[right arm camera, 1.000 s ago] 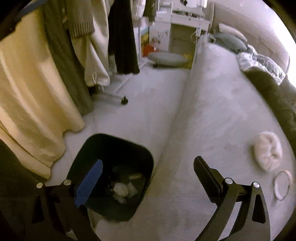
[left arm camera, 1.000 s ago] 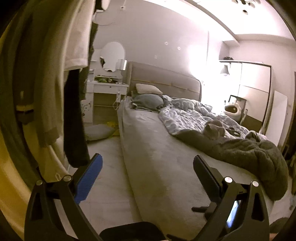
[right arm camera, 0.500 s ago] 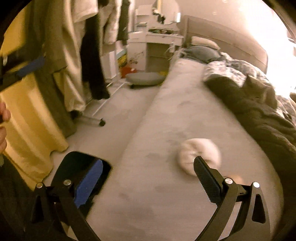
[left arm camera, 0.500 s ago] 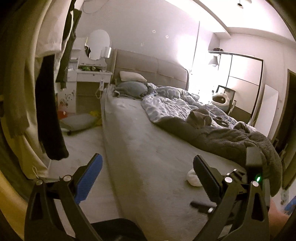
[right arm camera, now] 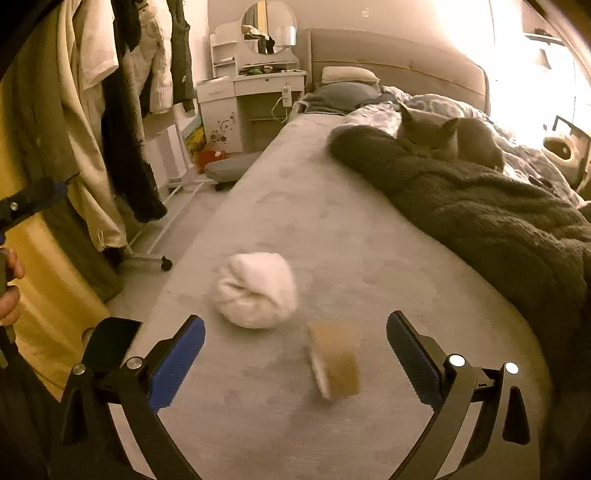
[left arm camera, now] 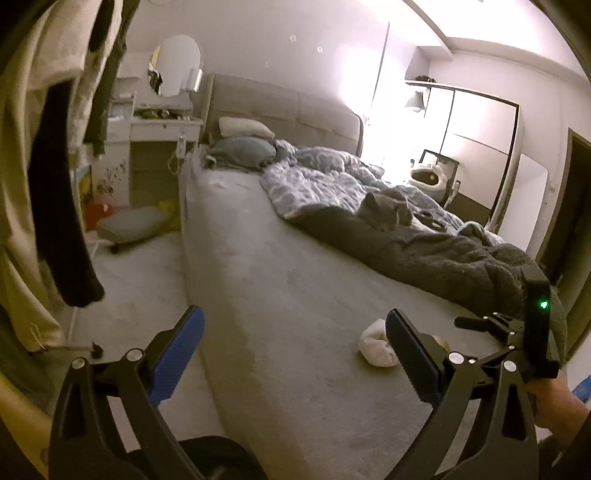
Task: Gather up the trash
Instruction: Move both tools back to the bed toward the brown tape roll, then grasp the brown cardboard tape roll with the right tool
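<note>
So the right gripper (right arm camera: 295, 356) has its ribbed blue-padded fingers (right arm camera: 177, 363) spread wide with nothing between them, hanging over the bare stretch of the bed (right arm camera: 303, 206). Just ahead of it sits a soft white wad (right arm camera: 256, 290), puffy and rounded, kind of like balled-up fabric or tissue, can't tell which. Right beside that, closer to the fingers, is a brownish roll (right arm camera: 334, 363) with a pale edge, tape-roll shaped but too blurred to be sure. The bed cover looks like short grey plush with faint smudgy marks. A thick, fuzzy dark blanket (right arm camera: 480, 206) is bunched along the far side, and a grey cat (right arm camera: 439, 138) is curled on it. The left gripper (left arm camera: 293, 341) is also spread wide and empty, aimed along the bed's edge over the pale floor (left arm camera: 136, 280); from there the white wad shows partly behind its right finger. Around the room: clothes hanging on a wheeled rack (right arm camera: 110, 122), a white vanity (right arm camera: 255, 85) with a round mirror (right arm camera: 267, 27), an upholstered headboard (left arm camera: 288, 110), and a wardrobe (left arm camera: 476, 147) with pale panels.
</note>
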